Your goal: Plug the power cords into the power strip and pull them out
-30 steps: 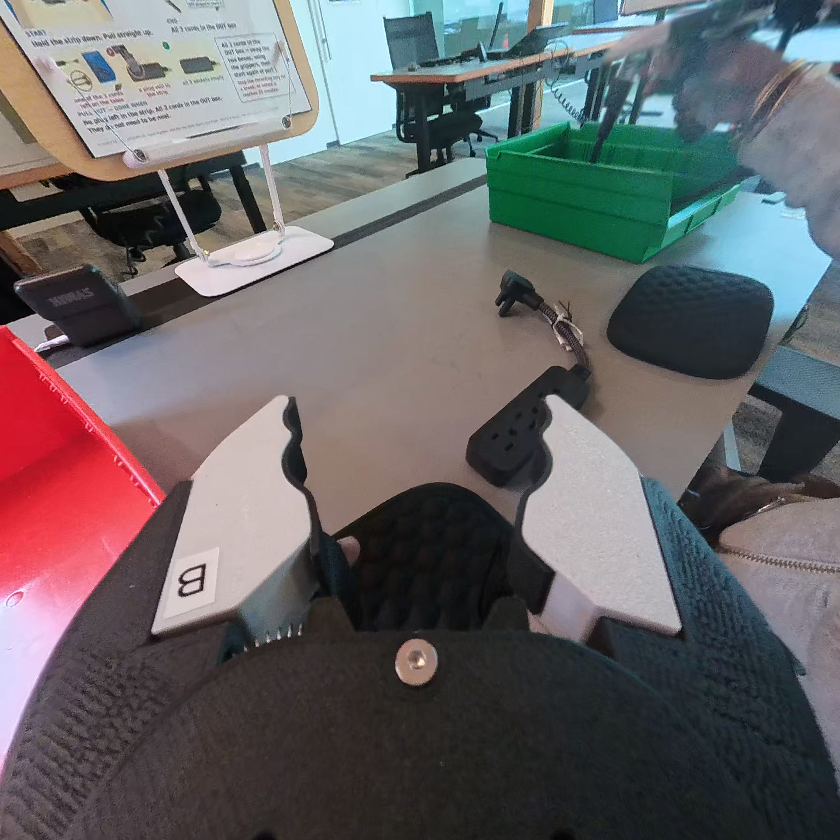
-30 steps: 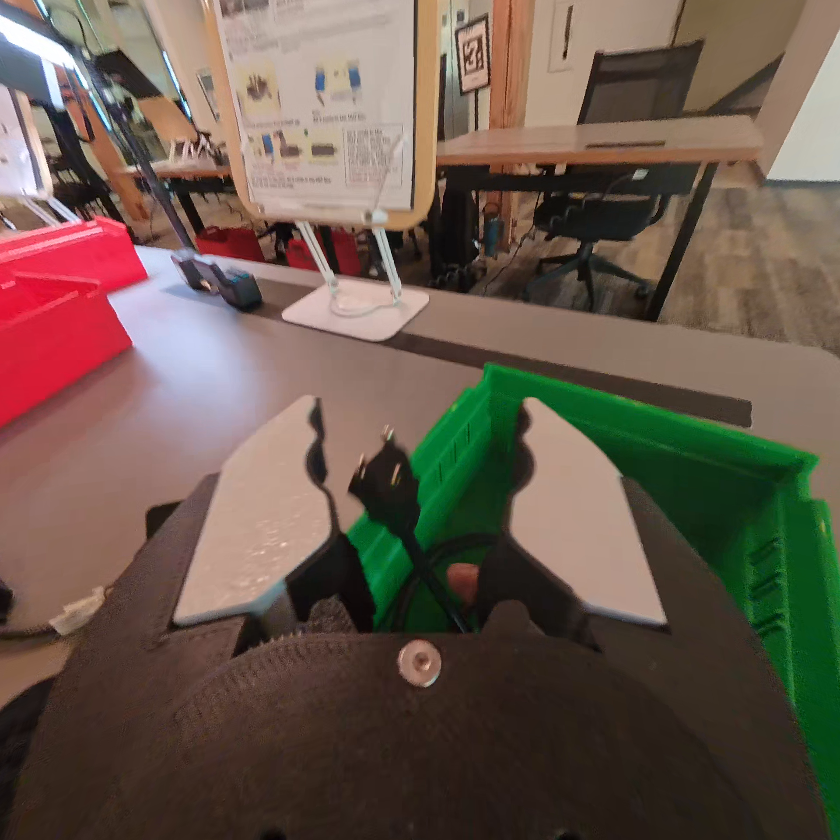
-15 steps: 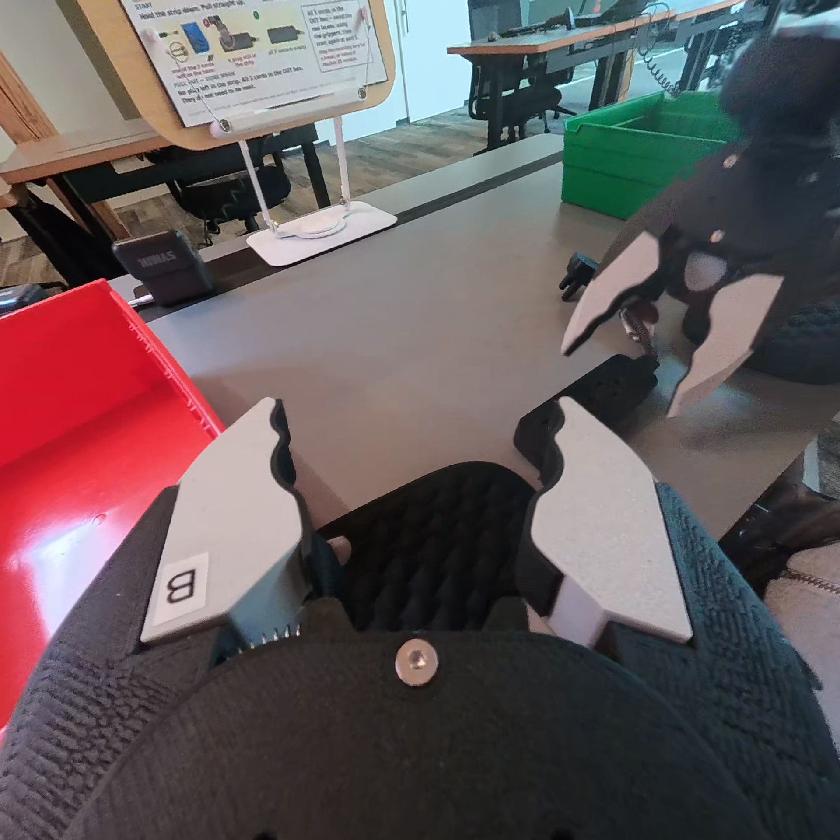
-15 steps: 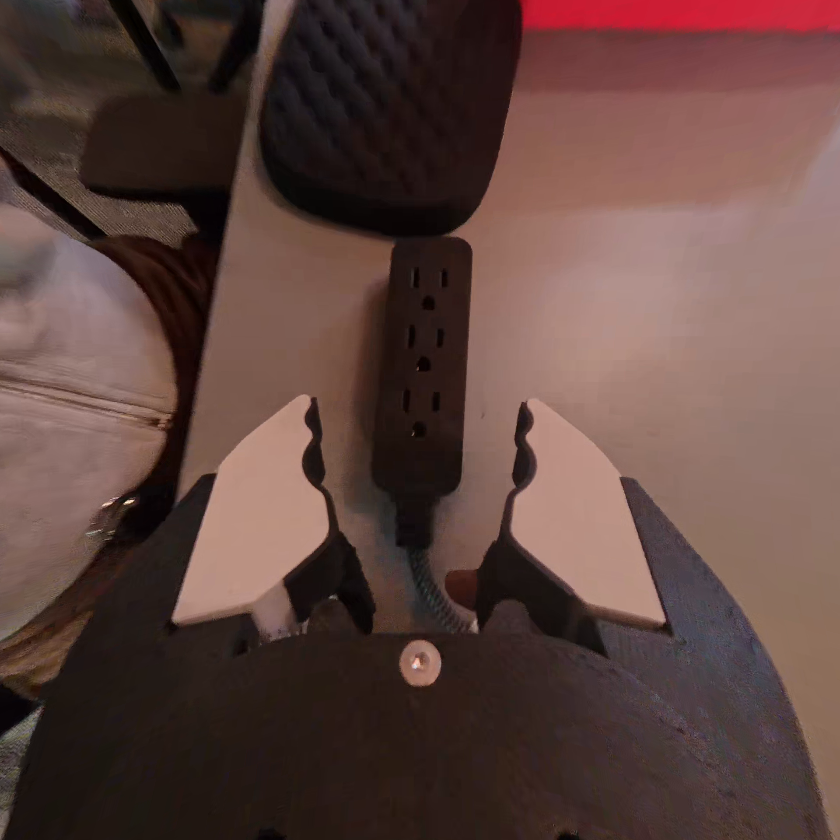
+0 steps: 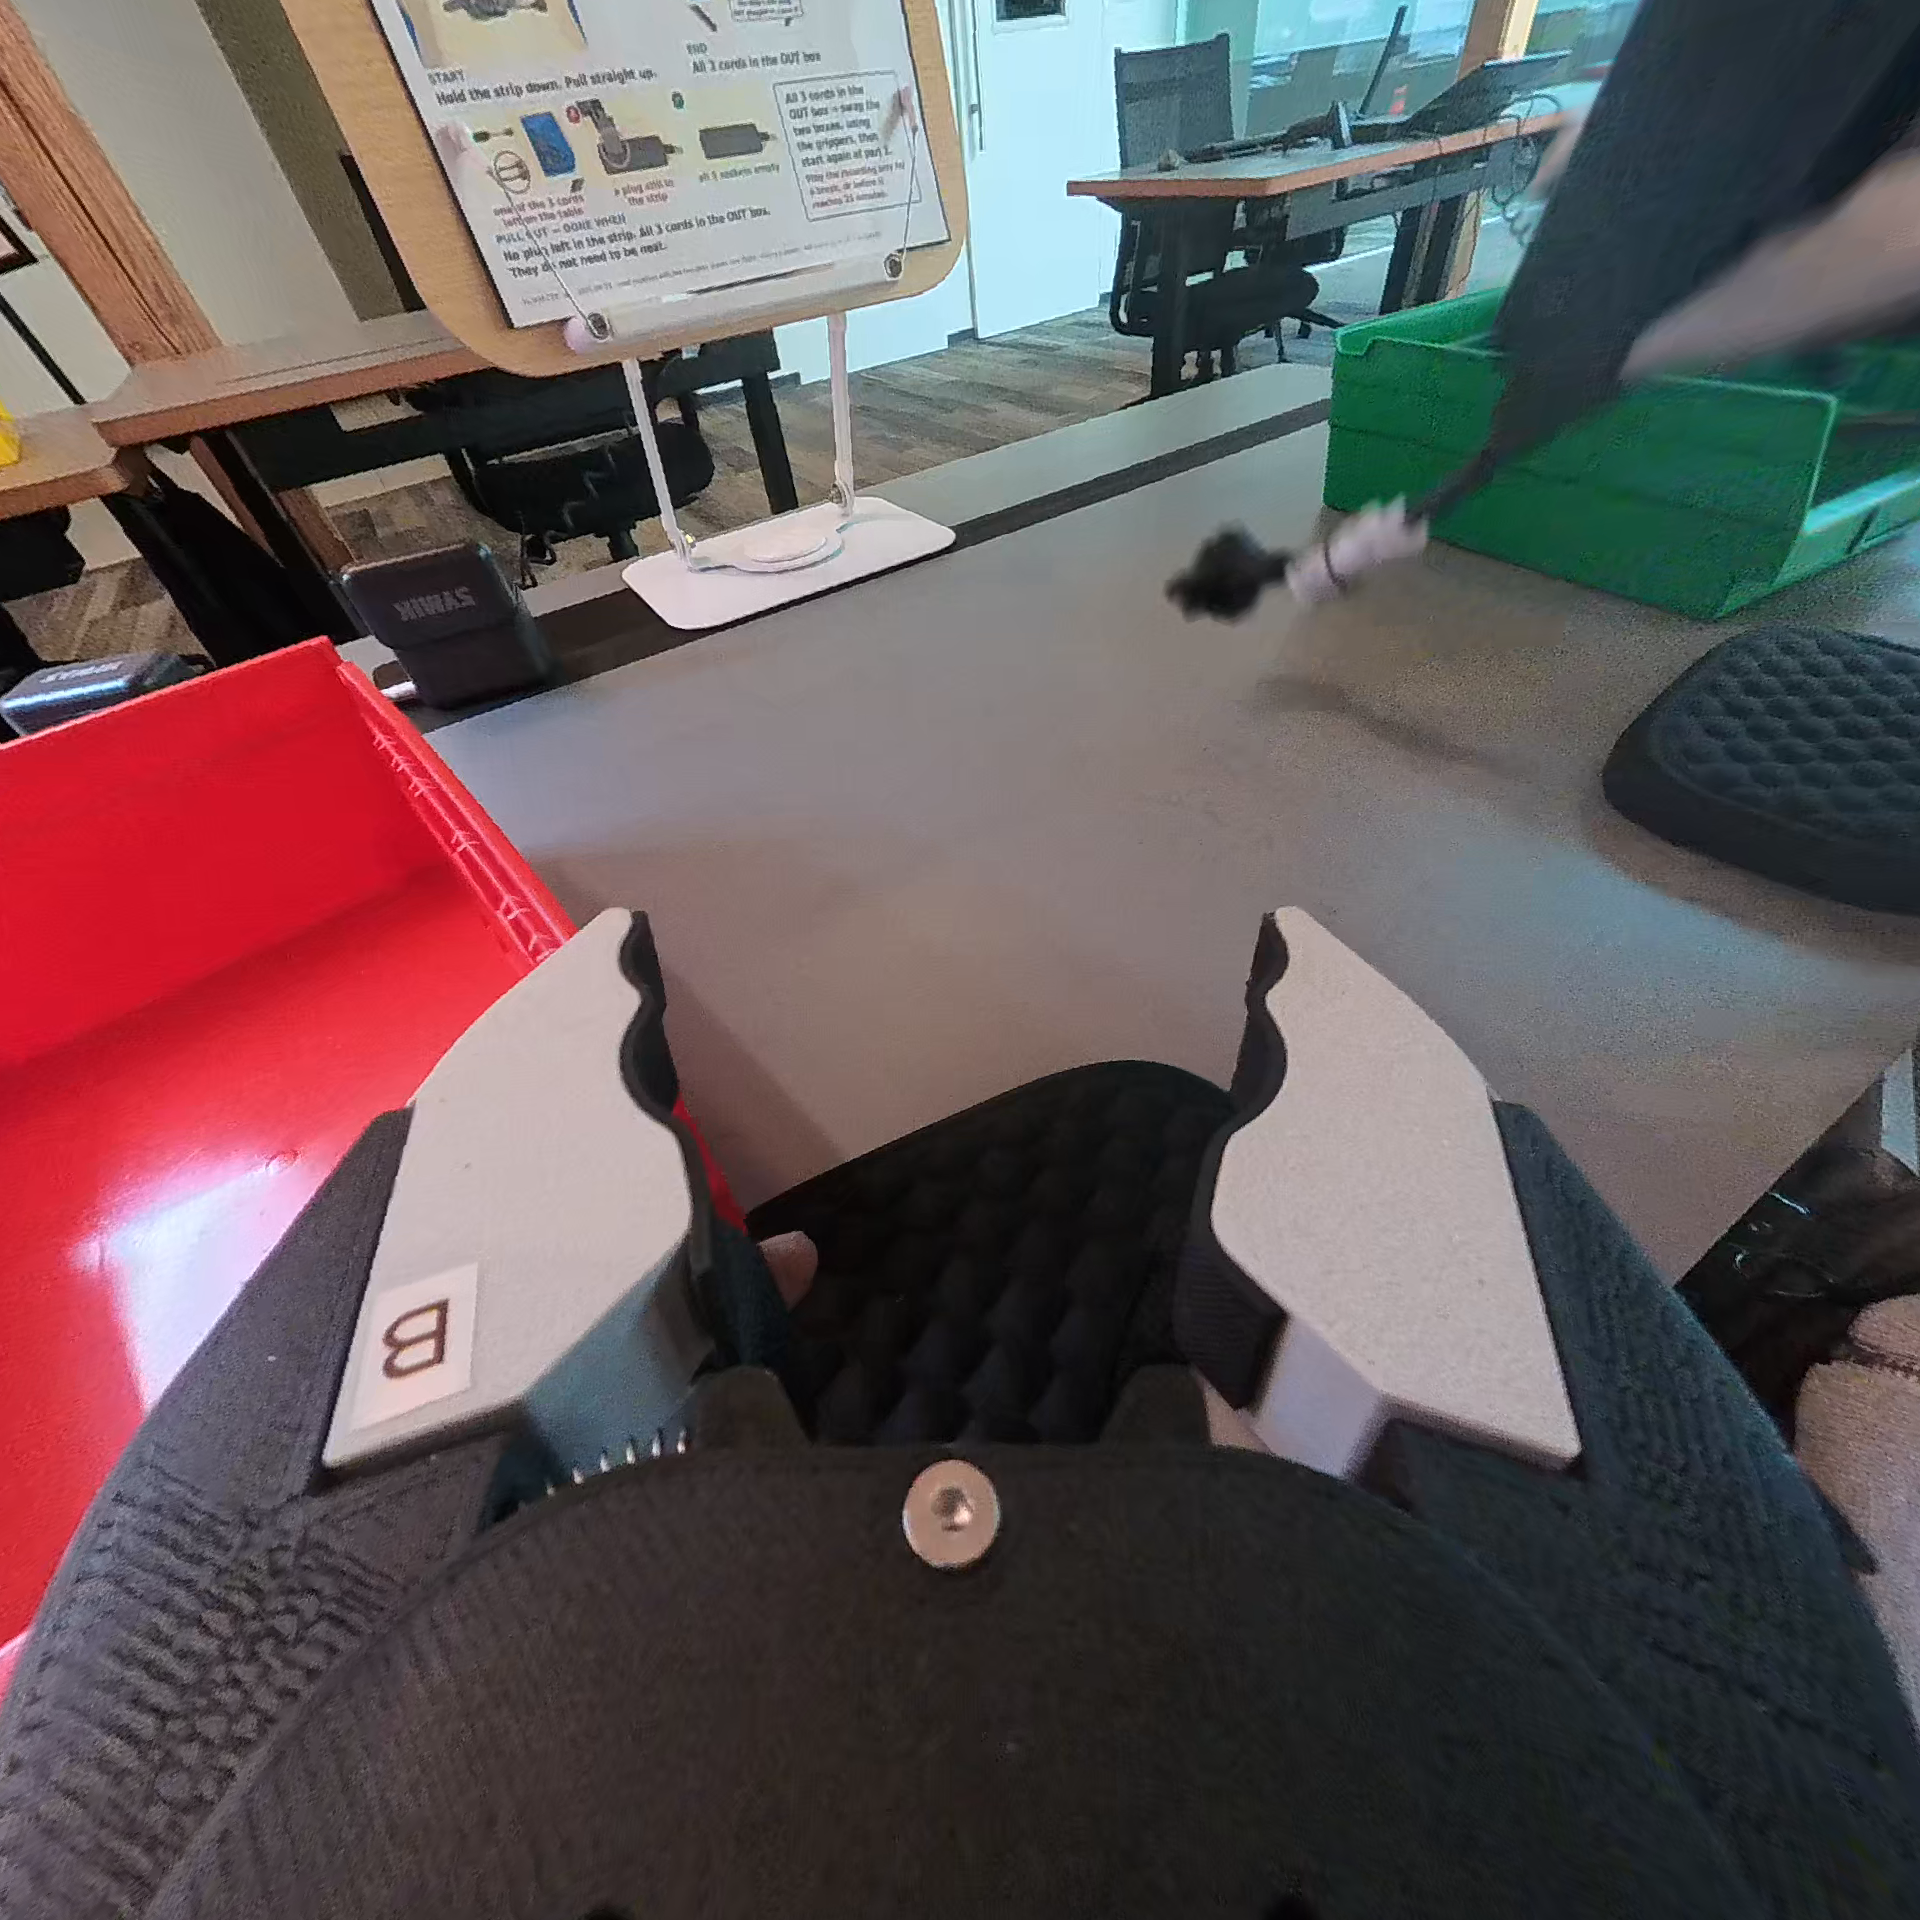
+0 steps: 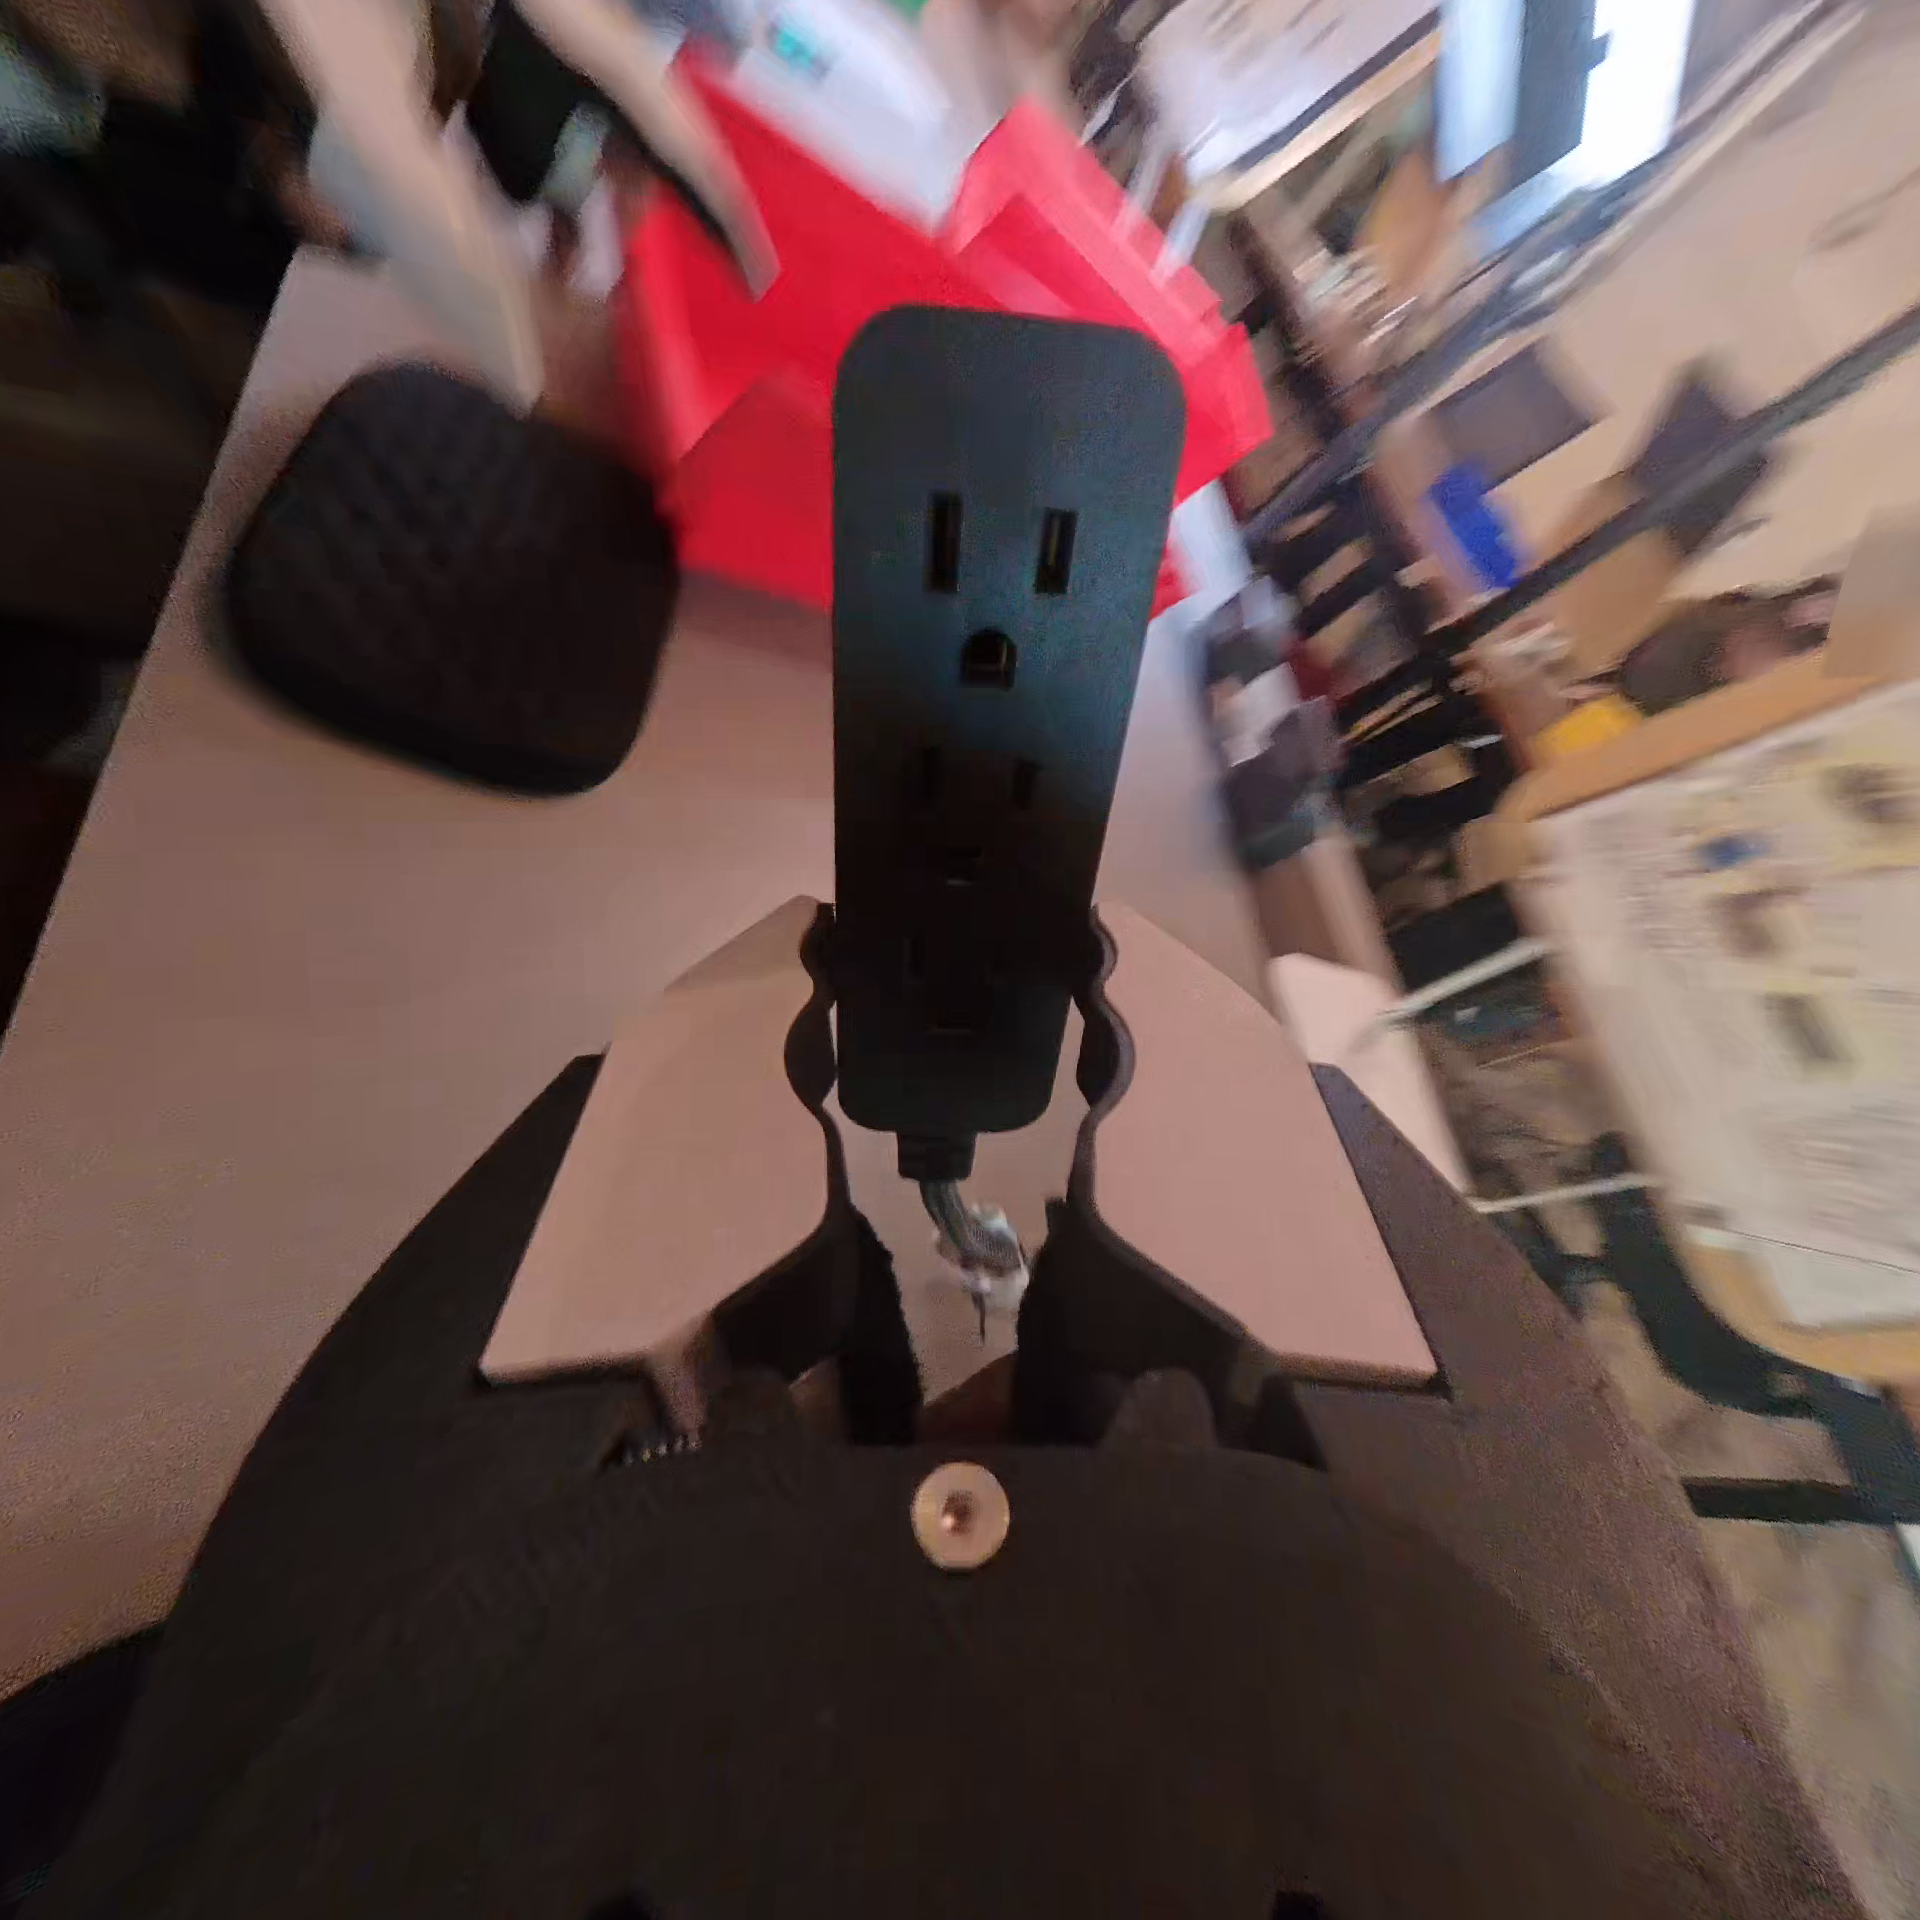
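Note:
My right gripper (image 6: 956,977) is shut on the cord end of the black power strip (image 6: 1003,623) and holds it in the air above the grey table (image 6: 364,987). All three sockets are empty. In the left wrist view the strip's own plug (image 5: 1221,584) and its short cord dangle, blurred, above the table near the green bin (image 5: 1621,488); the right gripper itself is a dark blur at the top right. My left gripper (image 5: 951,997) is open and empty, low over a black pad (image 5: 997,1226) at the table's front edge.
A red bin (image 5: 208,935) stands at the left. A second black pad (image 5: 1787,769) lies at the right. An instruction board on a white stand (image 5: 790,551) and a black charger box (image 5: 447,623) stand at the back. A person's sleeve shows at the lower right.
My right gripper has closed on the power strip and lifted it off the table, swinging fast; the strip's plug now dangles in the air. The left gripper has turned a little leftward and stays open.

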Tool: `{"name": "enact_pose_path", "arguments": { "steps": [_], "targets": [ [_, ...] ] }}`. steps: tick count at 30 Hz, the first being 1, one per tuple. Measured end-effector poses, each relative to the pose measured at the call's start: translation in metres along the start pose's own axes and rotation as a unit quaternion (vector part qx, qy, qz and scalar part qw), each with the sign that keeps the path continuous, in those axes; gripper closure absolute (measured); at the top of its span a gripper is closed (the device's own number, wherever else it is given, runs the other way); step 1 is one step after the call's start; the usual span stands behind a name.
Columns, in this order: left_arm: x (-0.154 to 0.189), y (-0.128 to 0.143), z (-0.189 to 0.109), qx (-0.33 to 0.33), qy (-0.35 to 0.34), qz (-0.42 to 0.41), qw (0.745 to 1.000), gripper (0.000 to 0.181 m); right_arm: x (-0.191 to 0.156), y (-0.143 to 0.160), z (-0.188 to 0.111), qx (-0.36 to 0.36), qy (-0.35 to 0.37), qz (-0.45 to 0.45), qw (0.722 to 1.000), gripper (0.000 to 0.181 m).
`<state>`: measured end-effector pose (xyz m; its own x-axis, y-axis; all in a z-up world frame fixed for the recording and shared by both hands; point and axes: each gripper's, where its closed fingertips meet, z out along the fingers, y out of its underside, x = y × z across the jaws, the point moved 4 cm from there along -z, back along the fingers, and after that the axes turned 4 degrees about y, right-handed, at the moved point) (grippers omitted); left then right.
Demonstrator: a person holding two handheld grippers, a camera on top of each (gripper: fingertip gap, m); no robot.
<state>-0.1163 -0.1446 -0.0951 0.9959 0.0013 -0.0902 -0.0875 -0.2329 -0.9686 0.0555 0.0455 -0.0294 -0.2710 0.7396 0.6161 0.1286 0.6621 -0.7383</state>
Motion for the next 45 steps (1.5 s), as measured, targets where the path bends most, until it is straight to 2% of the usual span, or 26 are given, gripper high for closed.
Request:
{"name": "enact_pose_path", "arguments": {
  "steps": [3, 6, 9, 11, 14, 17, 19, 21, 24, 26, 30, 32, 34, 36, 40, 45],
  "targets": [
    [0.002, 0.000, 0.002, -0.002, 0.001, 0.000, 1.000, 0.075, 0.052, -0.031, -0.060, 0.059, 0.105, 0.006, 0.993, 0.137],
    [0.005, -0.002, 0.004, -0.003, 0.000, 0.005, 1.000, 0.075, 0.090, -0.048, -0.123, 0.099, 0.213, 0.014, 0.972, 0.137],
    [0.009, -0.004, 0.006, -0.003, 0.004, 0.012, 1.000, 0.075, 0.114, -0.038, -0.170, 0.075, 0.294, 0.053, 0.951, 0.137],
    [0.012, -0.005, 0.008, -0.004, 0.005, 0.015, 1.000, 0.075, 0.125, -0.011, -0.187, 0.029, 0.337, 0.084, 0.937, 0.137],
    [0.014, -0.006, 0.010, -0.008, 0.007, 0.019, 1.000, 0.075, 0.137, 0.058, -0.196, -0.064, 0.371, 0.164, 0.912, 0.137],
    [0.016, -0.006, 0.012, -0.016, 0.008, 0.021, 1.000, 0.075, 0.135, 0.141, -0.194, -0.173, 0.388, 0.264, 0.866, 0.137],
    [0.016, -0.006, 0.013, -0.033, 0.000, 0.021, 0.999, 0.075, 0.126, 0.189, -0.187, -0.223, 0.371, 0.339, 0.835, 0.136],
    [0.011, -0.005, 0.015, -0.058, -0.019, 0.023, 0.998, 0.075, 0.115, 0.218, -0.172, -0.214, 0.323, 0.427, 0.817, 0.137],
    [0.001, -0.007, 0.019, -0.076, -0.046, 0.021, 0.996, 0.075, 0.104, 0.244, -0.154, -0.218, 0.281, 0.486, 0.799, 0.136],
    [-0.004, -0.012, 0.022, -0.070, -0.054, 0.006, 0.996, 0.075, 0.104, 0.252, -0.147, -0.213, 0.283, 0.499, 0.791, 0.121],
    [-0.015, -0.027, 0.029, -0.043, -0.079, -0.017, 0.996, 0.065, 0.118, 0.233, -0.160, -0.177, 0.379, 0.463, 0.781, 0.077],
    [-0.022, -0.037, 0.032, -0.021, -0.109, -0.025, 0.993, 0.055, 0.123, 0.212, -0.168, -0.165, 0.430, 0.425, 0.780, 0.062],
    [-0.031, -0.048, 0.036, -0.003, -0.149, -0.034, 0.988, 0.038, 0.121, 0.192, -0.171, -0.166, 0.463, 0.393, 0.777, 0.047],
    [-0.036, -0.055, 0.041, 0.006, -0.170, -0.046, 0.984, 0.036, 0.115, 0.174, -0.168, -0.166, 0.476, 0.381, 0.775, 0.036],
    [-0.031, -0.062, 0.062, -0.001, -0.156, -0.068, 0.985, 0.036, 0.097, 0.140, -0.148, -0.147, 0.469, 0.375, 0.786, 0.035],
    [-0.018, -0.062, 0.095, -0.026, -0.139, -0.057, 0.988, 0.036, 0.068, 0.100, -0.105, -0.103, 0.418, 0.376, 0.820, 0.035]
  ]
}}
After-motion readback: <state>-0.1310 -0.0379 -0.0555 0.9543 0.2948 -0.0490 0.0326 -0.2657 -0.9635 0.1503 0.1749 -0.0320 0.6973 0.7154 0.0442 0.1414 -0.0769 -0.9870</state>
